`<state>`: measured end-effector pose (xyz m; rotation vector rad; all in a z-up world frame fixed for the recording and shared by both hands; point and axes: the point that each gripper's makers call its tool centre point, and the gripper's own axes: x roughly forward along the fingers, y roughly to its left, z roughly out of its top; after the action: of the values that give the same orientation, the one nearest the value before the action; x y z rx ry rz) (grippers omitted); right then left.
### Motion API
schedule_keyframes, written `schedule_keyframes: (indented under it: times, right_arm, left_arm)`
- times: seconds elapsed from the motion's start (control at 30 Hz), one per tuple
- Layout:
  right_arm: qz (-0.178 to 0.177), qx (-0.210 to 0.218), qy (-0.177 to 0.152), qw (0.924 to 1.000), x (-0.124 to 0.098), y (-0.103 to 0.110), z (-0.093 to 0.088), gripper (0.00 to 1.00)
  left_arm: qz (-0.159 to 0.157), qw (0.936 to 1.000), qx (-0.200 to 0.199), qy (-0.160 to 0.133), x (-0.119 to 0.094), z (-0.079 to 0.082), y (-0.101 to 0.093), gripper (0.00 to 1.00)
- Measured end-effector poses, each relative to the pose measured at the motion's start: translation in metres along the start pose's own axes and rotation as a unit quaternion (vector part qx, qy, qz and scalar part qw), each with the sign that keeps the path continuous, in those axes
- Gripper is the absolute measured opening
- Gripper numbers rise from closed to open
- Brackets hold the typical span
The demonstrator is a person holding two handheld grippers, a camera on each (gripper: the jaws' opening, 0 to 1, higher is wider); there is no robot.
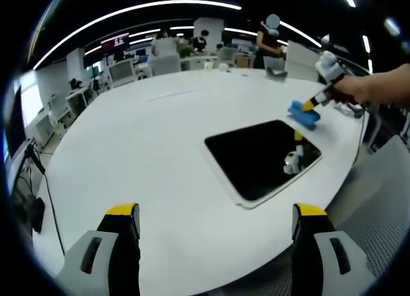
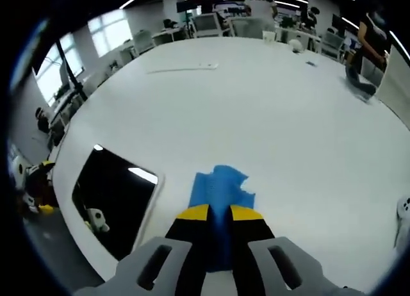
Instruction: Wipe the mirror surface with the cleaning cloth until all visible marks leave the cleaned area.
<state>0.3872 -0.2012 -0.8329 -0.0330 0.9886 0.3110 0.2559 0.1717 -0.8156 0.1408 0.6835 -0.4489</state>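
The mirror (image 1: 259, 158) is a dark rectangular pane in a white frame, lying flat on the white round table (image 1: 147, 148). Just past its far right corner is the blue cleaning cloth (image 1: 303, 114), pinched by my right gripper (image 1: 312, 105), which a hand (image 1: 368, 88) holds. In the right gripper view my right gripper (image 2: 220, 211) is shut on the cloth (image 2: 221, 184), which rests on the table to the right of the mirror (image 2: 112, 197). My left gripper (image 1: 216, 219) hangs open over the near table edge, short of the mirror, with nothing between its jaws.
Desks, chairs (image 1: 165, 64) and people (image 1: 269, 40) stand beyond the far side of the table. A thin white strip (image 2: 186, 67) lies far out on the tabletop. A cable (image 1: 40, 171) and a stand hang off the table's left edge.
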Motion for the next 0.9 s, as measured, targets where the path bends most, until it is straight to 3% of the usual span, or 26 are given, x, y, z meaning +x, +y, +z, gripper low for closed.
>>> schedule_keyframes:
  times: [0.43, 0.9]
  right_arm:
    - [0.008, 0.049, 0.004, 0.9988, -0.003, 0.004, 0.002, 0.05]
    - [0.019, 0.042, 0.024, 0.9987, 0.009, 0.027, 0.0, 0.05]
  left_arm:
    - [-0.001, 1.0, 0.002, 0.001, 0.0, 0.0, 0.0, 0.99]
    - [-0.002, 1.0, 0.007, -0.003, 0.0, 0.001, 0.001, 0.99]
